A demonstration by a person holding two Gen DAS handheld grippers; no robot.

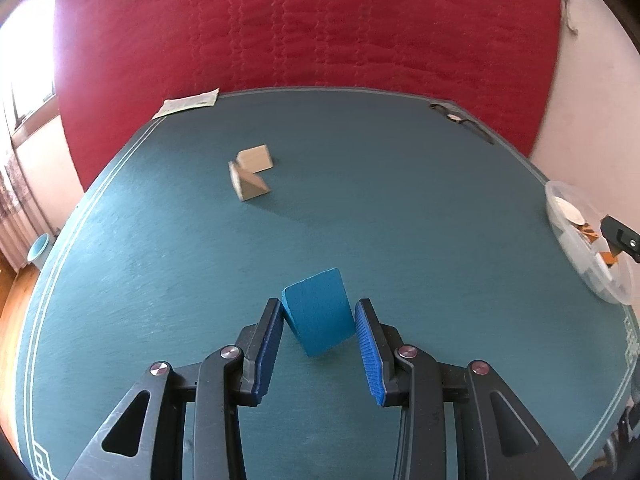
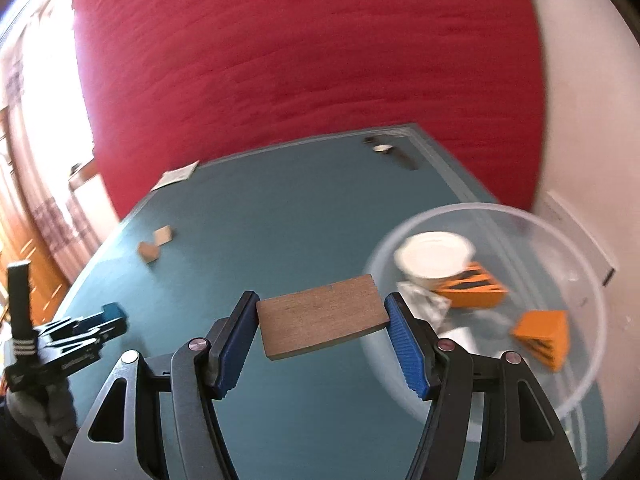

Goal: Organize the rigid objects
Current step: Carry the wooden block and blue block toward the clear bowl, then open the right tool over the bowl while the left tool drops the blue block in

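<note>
Nearest the left wrist lens: left gripper, blue ribbed pads on either side of a blue block. Left pad touching the block's edge, right pad just beside its far corner (contact there hard to judge), block tilted, one corner down toward the teal table. Cannot tell whether clamped or merely bracketing.

Farther out on the same surface, well apart from the block: two pale wooden blocks, touching each other, one leaning. At the far left corner, a slip of paper; at the far right corner, a small dark object (too small to identify). At the right edge, a clear plastic bowl with the tip of the other tool over it.

From the right wrist: right gripper closed on a brown wooden plank, both blue pads pressed against its short ends, plank held level above the table and just left of the bowl. Inside the bowl: a white cup, an orange wedge touching it, a second orange wedge nearer the rim, and something crumpled and clear between (blurred). At far left of this view, the left tool with the blue block at its tip. Behind everything, a red quilted cloth.
</note>
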